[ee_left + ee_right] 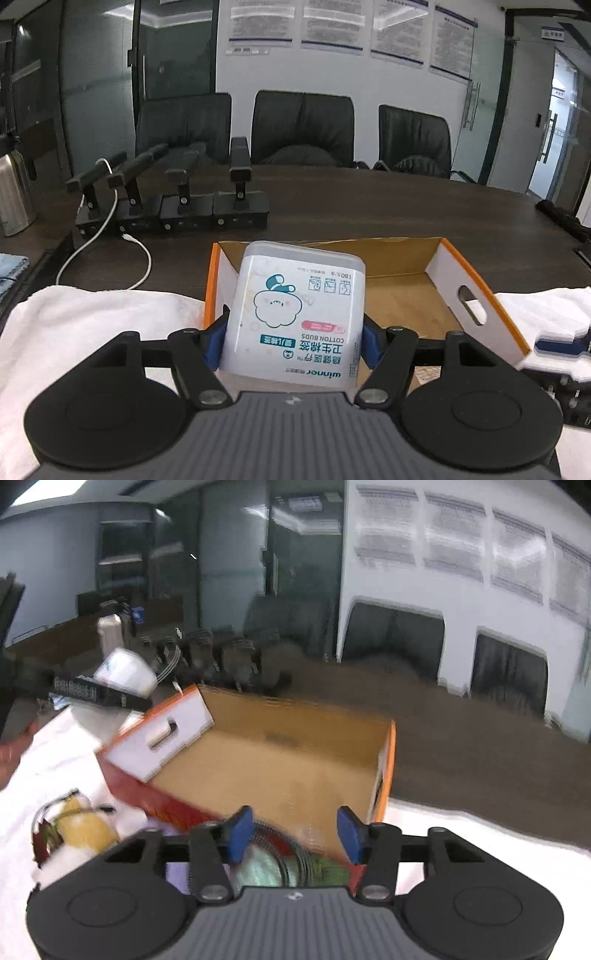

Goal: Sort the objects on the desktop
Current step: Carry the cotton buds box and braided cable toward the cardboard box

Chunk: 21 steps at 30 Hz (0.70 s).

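Left tongs [294, 341] clamp the cotton bud tub [295, 314] over the cardboard box [476, 295]; right tongs [294, 834] stand apart, seemingly empty through blur.
Lower the tub well inside the walls before letting go.

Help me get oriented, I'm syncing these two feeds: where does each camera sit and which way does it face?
Left wrist: on the left gripper, looking along its fingers over the cardboard box toward the chairs; the gripper clamps a cotton buds box.
Right wrist: on the right gripper, jaws apart and empty, facing the same cardboard box; blurred.
Shared: cardboard box, and the cotton buds box in the left gripper.
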Tool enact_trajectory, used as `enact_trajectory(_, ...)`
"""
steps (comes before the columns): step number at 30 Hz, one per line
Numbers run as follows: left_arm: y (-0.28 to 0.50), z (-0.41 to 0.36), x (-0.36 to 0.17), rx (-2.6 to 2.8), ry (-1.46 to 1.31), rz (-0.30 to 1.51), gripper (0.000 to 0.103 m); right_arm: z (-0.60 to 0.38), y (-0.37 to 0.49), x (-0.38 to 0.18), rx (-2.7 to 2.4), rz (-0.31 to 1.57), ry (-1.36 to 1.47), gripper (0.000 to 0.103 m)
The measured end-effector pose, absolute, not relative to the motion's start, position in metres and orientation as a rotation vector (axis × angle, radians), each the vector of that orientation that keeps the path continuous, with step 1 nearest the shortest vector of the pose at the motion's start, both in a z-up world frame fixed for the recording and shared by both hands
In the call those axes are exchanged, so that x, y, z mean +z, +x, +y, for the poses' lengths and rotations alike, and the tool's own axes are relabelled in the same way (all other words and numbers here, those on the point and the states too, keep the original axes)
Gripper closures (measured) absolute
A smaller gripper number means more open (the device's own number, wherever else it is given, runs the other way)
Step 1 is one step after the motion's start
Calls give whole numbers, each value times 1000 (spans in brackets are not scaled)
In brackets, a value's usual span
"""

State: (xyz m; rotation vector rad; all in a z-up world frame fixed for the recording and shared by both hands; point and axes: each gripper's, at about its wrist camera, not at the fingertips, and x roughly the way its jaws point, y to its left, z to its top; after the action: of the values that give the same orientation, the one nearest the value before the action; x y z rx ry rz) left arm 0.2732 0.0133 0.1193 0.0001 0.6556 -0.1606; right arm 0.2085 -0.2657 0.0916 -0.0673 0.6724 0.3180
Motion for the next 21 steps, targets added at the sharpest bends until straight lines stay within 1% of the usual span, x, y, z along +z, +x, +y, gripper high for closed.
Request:
enact_trajectory(1,276,14,116,-164,-4,659,35,-270,211,85,312,688,-20,74)
enact_trajectory(4,281,14,109,-179,-10,667,35,-287,217,78,324,686,146,73)
enact_trajectory(7,279,11,105,-184,-4,672,35,-294,216,73,371,701,235,71)
enact_trajectory(8,277,10,103,-188,-8,677,35,-292,215,71,383,699,237,68)
enact_trajectory(10,274,9,101,-197,-16,681,35,-287,211,70,381,691,191,68)
enact_trajectory(16,264,8,101,-213,-9,683,34,-267,206,69,431,692,92,69)
enact_trajectory(19,263,9,100,-203,-3,677,34,-253,211,63,364,704,55,68)
enact_trajectory(21,263,10,100,-196,-17,682,34,-244,215,60,325,705,22,71)
